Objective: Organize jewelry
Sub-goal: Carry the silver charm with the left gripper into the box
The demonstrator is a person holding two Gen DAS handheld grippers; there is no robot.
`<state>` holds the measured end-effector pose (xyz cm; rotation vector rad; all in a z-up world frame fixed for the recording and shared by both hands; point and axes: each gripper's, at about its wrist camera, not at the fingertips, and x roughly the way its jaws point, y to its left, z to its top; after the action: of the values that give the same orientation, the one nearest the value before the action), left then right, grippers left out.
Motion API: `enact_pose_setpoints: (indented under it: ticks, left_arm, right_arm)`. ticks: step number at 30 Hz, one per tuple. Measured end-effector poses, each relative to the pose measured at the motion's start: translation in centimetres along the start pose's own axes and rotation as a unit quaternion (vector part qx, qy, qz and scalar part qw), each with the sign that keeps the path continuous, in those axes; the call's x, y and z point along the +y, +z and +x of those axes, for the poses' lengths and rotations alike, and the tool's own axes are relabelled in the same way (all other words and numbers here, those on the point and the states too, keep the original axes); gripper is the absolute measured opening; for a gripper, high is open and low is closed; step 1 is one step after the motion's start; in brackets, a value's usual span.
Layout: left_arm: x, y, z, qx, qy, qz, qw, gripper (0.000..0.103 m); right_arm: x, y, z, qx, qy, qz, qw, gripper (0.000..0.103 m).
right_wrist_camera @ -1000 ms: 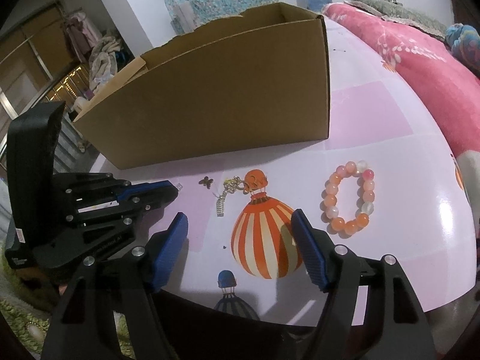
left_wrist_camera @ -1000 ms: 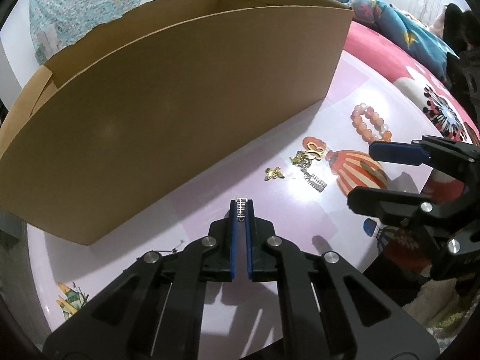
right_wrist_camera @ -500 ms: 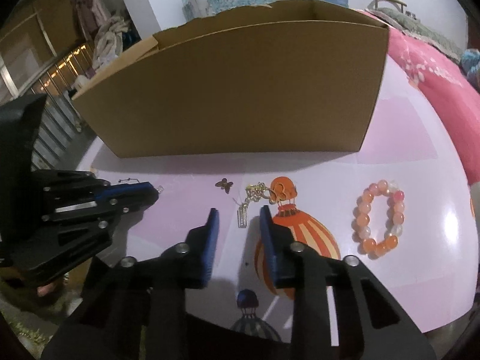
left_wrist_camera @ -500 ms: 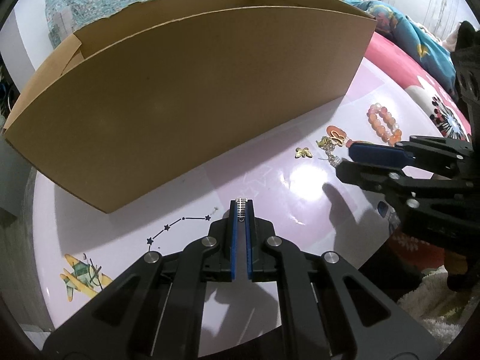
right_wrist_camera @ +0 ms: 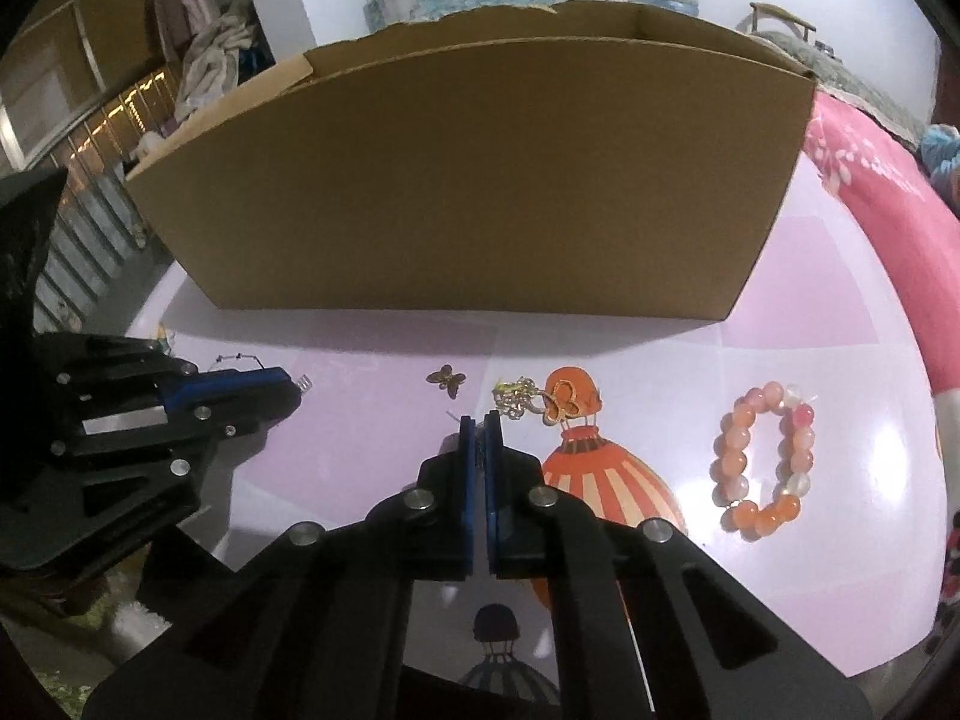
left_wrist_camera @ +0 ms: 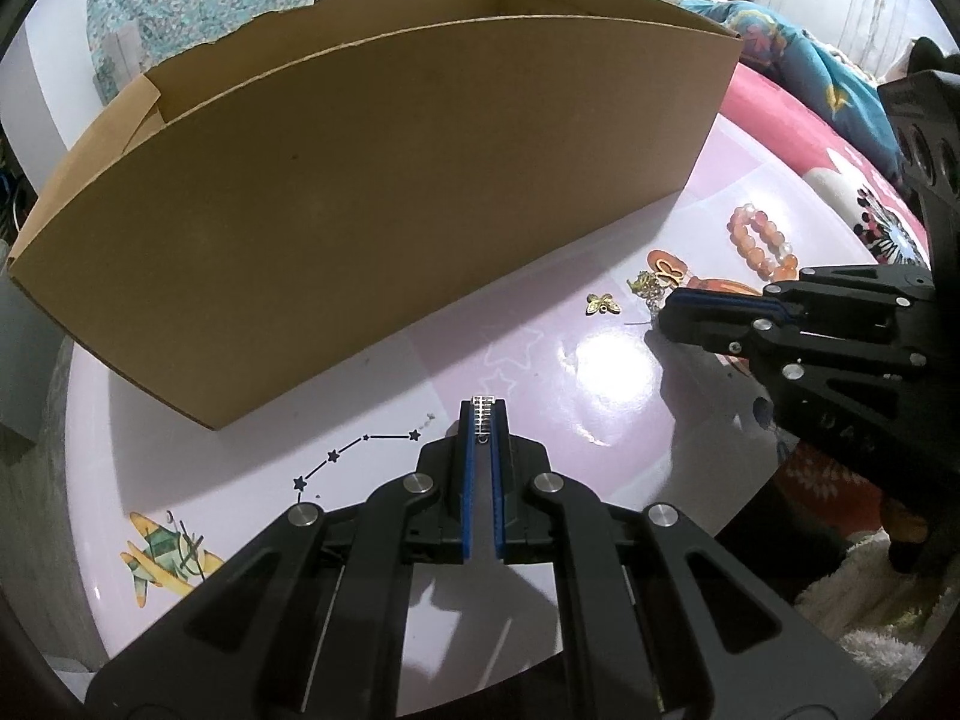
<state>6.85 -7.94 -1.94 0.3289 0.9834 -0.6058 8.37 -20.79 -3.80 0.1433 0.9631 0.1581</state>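
While both pairs of tongs hang over a glossy pink counter (right_wrist_camera: 810, 312) printed with balloons and stars, each is pinched tight on a small piece of jewelry. The left tongs (left_wrist_camera: 483, 405) are closed on a silver ladder-shaped charm (left_wrist_camera: 483, 417) that pokes up between their blue pads; in the right wrist view the same charm (right_wrist_camera: 305, 383) sticks out of the left tongs (right_wrist_camera: 288, 381) at the left side of the picture. The right tongs (right_wrist_camera: 478, 420) are closed on a thin, pale piece at their tips, too hidden to identify, lying right at the end of a tangled gold chain (right_wrist_camera: 519, 396) whose butterfly-shaped pendant (right_wrist_camera: 564, 399) rests on the printed orange balloon. Just left of the chain lies a separate small gold butterfly charm (right_wrist_camera: 447, 379), apart from both tongs. Well to the right sits a bracelet of orange and pink beads (right_wrist_camera: 762, 459), lying flat in a ring on the counter. Behind all the jewelry stands a large open cardboard box (right_wrist_camera: 480, 180), its long brown wall facing both cameras. In the left wrist view, the right tongs (left_wrist_camera: 666, 306) come in from the right edge, beside the butterfly charm (left_wrist_camera: 602, 303) and the bracelet (left_wrist_camera: 762, 240).
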Motion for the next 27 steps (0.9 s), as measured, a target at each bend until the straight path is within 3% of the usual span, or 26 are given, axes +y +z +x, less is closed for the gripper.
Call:
enact_pose_setpoints:
  ticks: [9, 14, 22, 27]
  left_arm:
    - [-0.3, 0.0, -2.0, -0.023, 0.003, 0.02, 0.9995, 0.004]
    - [-0.3, 1.0, -4.4, -0.052, 0.001, 0.026, 0.9983, 0.004]
    - [0.0, 4.9, -10.3, -0.137, -0.017, 0.042, 0.9895, 0.004]
    - [1.5, 9.0, -9.9, -0.16, -0.01, 0.018, 0.9869, 0.004]
  right_arm:
    - [0.0, -0.1, -2.6, -0.028, 0.007, 0.004, 1.0, 0.003]
    - [0.6, 1.0, -5.0, -0.065, 0.017, -0.007, 0.998, 0.003]
    - [1.0, 5.8, -9.9, -0.154, 0.057, -0.031, 0.986, 0.003]
    - [0.0, 9.6, -9.6, -0.173, 0.091, -0.029, 0.98, 0.003]
